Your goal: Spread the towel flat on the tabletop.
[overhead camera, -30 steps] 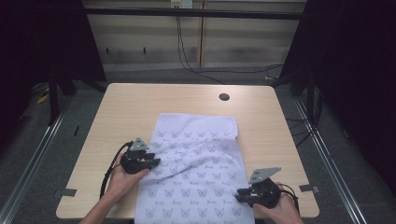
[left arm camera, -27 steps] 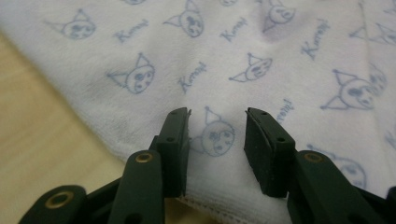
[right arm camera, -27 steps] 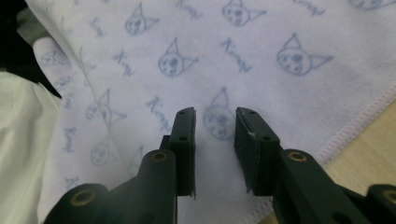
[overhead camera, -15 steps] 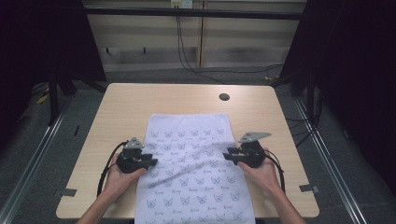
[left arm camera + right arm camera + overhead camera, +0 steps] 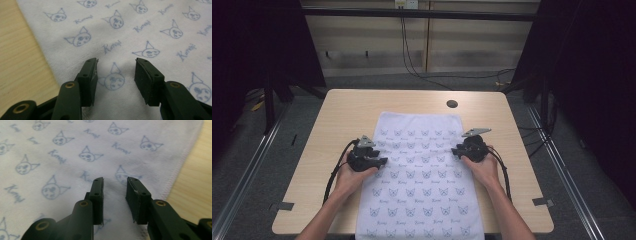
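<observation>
A white towel (image 5: 422,170) printed with blue cat faces lies flat along the wooden table (image 5: 352,115), its near end hanging over the front edge. My left gripper (image 5: 381,161) rests low over the towel's left edge. Its jaws have just been opening, with flat cloth (image 5: 150,30) beneath them and nothing pinched. My right gripper (image 5: 456,151) sits over the towel's right edge. Its jaws have just closed a little but still stand apart above the cloth (image 5: 62,150). Bare wood shows beside each hem (image 5: 17,62) (image 5: 197,182).
A dark round hole (image 5: 452,104) sits in the table just beyond the towel's far right corner. Cables (image 5: 412,65) trail on the floor behind the table. Metal rails (image 5: 252,165) run along both sides of it.
My right gripper has moved from the towel's near right corner farther up its right edge. The towel, skewed and rumpled before, now lies straight. My left gripper shifted slightly along the left edge.
</observation>
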`<state>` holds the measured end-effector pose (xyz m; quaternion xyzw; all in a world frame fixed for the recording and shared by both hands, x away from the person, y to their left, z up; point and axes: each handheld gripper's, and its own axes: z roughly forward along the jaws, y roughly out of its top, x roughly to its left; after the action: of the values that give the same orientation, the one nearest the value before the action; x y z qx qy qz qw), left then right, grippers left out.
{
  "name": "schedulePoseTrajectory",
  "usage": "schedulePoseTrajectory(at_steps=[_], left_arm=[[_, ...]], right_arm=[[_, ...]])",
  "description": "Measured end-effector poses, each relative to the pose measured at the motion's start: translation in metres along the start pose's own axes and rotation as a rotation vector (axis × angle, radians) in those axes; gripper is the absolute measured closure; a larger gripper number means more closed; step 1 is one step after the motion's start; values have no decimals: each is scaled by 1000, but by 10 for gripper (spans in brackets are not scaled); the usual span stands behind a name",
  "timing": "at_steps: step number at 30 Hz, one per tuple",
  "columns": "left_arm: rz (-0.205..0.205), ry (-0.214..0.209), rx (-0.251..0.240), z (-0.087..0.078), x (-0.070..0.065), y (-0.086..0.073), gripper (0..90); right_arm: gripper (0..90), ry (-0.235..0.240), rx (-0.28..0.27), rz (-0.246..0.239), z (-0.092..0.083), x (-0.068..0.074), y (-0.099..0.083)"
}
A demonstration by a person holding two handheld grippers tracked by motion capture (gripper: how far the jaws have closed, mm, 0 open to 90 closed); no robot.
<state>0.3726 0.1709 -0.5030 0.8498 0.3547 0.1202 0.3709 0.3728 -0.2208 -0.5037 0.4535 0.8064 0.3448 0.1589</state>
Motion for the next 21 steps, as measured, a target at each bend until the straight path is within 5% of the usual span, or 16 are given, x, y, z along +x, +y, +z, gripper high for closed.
schedulePoseTrajectory(at_steps=[4,5,7,9,12,13,16,21], left_arm=[[-48,-30,-19,2,5,1,540],[-60,-42,-11,1,6,1,542],[-58,-63,0,-4,7,0,574],[-32,-44,-47,-20,7,-4,575],[-23,-37,-41,-27,6,-7,575],[-44,-65,-67,-36,6,-12,573],[-90,-60,-115,-52,13,-14,540],[-150,-33,-176,-67,25,-16,508]], right_arm=[[671,-11,0,34,-2,-9,-1],[612,-21,0,40,-4,-9,-2],[619,-2,-9,33,-10,-6,-6],[615,13,-14,14,-20,0,-10],[614,49,-41,19,-30,1,-13],[606,73,-72,20,-44,3,-16],[600,95,-110,29,-61,6,-18],[583,99,-134,47,-69,2,-26]])
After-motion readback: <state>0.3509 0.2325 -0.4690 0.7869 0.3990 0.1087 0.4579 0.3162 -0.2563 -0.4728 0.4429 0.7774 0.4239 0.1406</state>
